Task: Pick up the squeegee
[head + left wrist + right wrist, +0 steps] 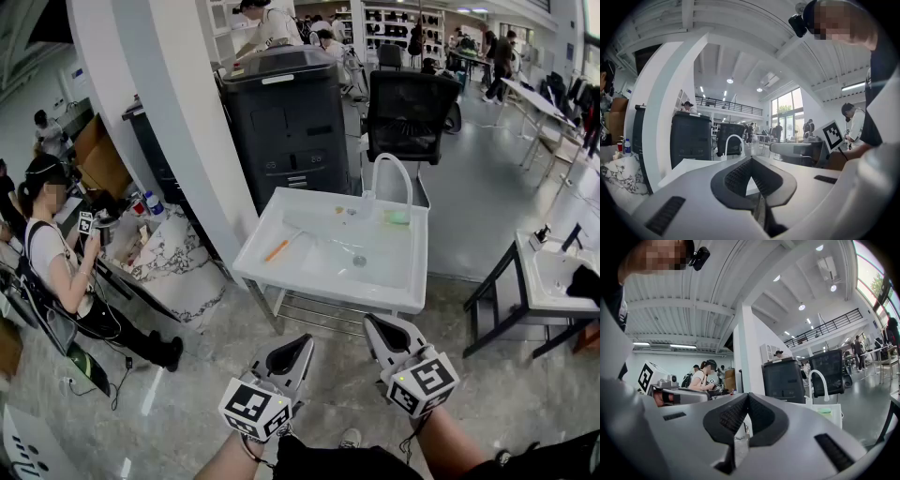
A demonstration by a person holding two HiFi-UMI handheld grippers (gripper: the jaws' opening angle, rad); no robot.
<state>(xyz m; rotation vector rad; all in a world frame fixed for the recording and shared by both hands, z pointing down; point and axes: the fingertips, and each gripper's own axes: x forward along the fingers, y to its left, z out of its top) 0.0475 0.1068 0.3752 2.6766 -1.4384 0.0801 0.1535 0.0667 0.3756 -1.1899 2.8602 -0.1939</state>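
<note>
Pick-up not yet begun. Squeegee point(277, 250) untouched in white sink point(319, 291), well apart from both claws. Left claw point(302, 343) and right claw point(371, 324) pressed together, empty, level. Approach and grasp still outstanding.

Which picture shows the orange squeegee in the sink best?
The head view: it looks down into the sink, where the squeegee lies in plain sight. Both gripper views see the sink from the side, so its rim hides the squeegee.

A white pillar point(178, 112) is rising from the grey floor point(469, 187), a black office chair point(410, 103) is standing nearby, ceiling lights point(801, 307) are glowing.
</note>
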